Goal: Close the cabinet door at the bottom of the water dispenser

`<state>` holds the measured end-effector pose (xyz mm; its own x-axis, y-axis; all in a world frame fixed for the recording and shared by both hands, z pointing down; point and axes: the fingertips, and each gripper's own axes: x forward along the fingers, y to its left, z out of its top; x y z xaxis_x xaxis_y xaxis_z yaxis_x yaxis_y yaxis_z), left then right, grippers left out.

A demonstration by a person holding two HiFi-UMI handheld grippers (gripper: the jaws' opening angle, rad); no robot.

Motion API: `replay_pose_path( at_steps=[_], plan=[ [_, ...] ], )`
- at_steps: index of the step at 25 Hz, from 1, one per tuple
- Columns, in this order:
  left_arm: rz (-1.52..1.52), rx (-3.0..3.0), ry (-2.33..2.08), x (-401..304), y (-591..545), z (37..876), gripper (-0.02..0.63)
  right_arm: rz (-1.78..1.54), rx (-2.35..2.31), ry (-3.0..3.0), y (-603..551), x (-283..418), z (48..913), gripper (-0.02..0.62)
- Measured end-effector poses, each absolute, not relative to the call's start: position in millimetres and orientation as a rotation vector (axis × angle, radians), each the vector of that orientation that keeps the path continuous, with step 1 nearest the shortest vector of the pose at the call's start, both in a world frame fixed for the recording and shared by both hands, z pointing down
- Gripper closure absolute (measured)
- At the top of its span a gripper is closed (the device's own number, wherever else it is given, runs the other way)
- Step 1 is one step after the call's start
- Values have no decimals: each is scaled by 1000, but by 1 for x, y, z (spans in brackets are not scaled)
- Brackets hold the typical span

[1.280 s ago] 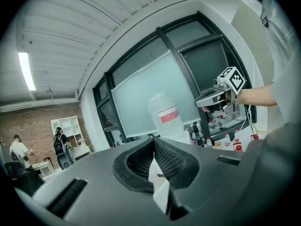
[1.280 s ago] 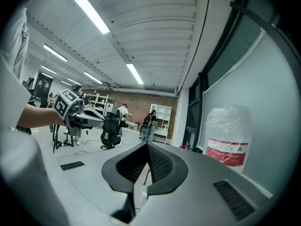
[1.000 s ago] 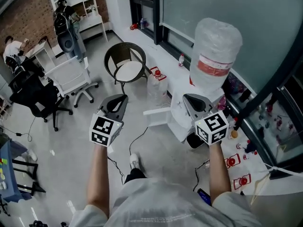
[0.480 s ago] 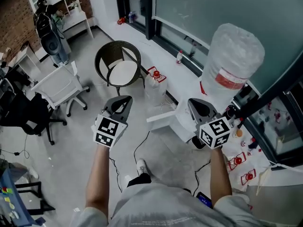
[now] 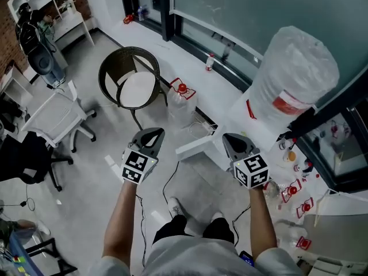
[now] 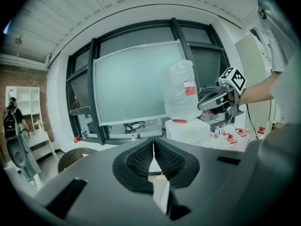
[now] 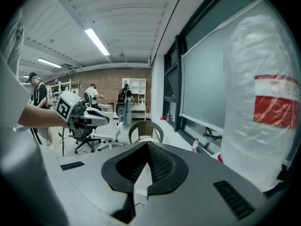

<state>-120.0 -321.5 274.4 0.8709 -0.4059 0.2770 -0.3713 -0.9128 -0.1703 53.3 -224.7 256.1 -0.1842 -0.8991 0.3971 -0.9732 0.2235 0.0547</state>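
The left gripper point(image 5: 152, 131) and right gripper point(image 5: 230, 138), jaws pressed together and empty, are held near the open cabinet door point(image 5: 194, 148) of the water dispenser point(image 5: 259, 126).

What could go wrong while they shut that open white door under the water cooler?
A hard shove on the open door could rock the dispenser and the big wrapped bottle on top. The black cable lying near the door might catch the person's shoe. Small red-capped bottles beside the dispenser could be knocked over.
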Motion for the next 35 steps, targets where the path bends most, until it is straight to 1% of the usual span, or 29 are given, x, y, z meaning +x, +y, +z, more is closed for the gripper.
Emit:
replay_pose_path(
  at_steps=[4,8,9,11,17,19,25,32,35],
  plan=[
    [-492,-3004,576,-95,-344,328,584,403,1761,-2129,-247,67,306,571],
    [-533,-3086,635,-78,-362,383,583,488,1704,-2141,-270,74,363,571],
    [-561,-3105,656,-75,-364,399,573,508,1684,-2147,-274,76,378,571],
    [-630,-3131,693,-74,-366,431,503,558,1640,-2163,-280,79,406,571],
    [-774,-3220,789,-73,-364,522,499,693,1537,-2188,-298,90,480,569],
    [-829,-3248,789,-69,-361,558,482,713,1521,-2185,-303,93,506,569],
    [-967,-3247,679,-58,-355,655,459,748,1460,-2162,-307,88,592,569],
    [-1040,-3213,541,-52,-332,761,433,738,1455,-2172,-295,78,682,571],
    [-1080,-3193,508,-51,-329,806,405,753,1485,-2186,-295,74,712,571]
  ],
)
